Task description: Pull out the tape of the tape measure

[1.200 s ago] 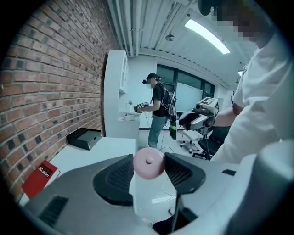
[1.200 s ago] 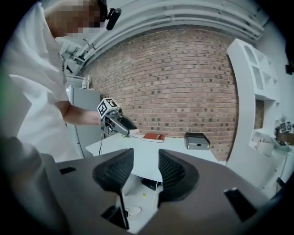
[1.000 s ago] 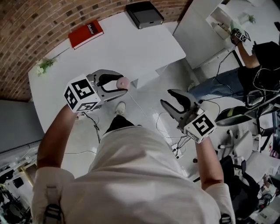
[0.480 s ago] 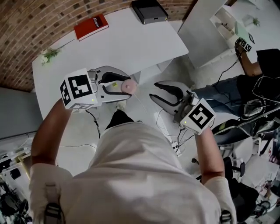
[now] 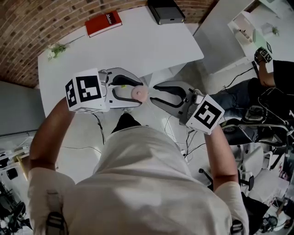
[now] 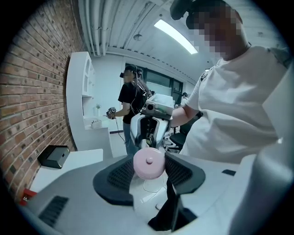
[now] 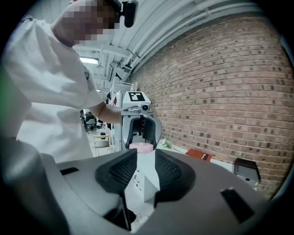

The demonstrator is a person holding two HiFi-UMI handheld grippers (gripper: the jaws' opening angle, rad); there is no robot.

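Left gripper view: the left gripper (image 6: 148,168) clamps a round pink plastic tape measure (image 6: 148,160) between its jaw tips, in the air before the person's chest. The right gripper (image 7: 146,158) faces it, tips just beside the case, jaws closing with nothing seen between them. A second ago that gripper stood well apart, jaws wider.

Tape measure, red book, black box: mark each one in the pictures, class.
tape measure (image 6: 149,163): left gripper view, middle of its round pink face.
red book (image 5: 104,23): head view, middle of its cover.
black box (image 5: 165,10): head view, its top face.
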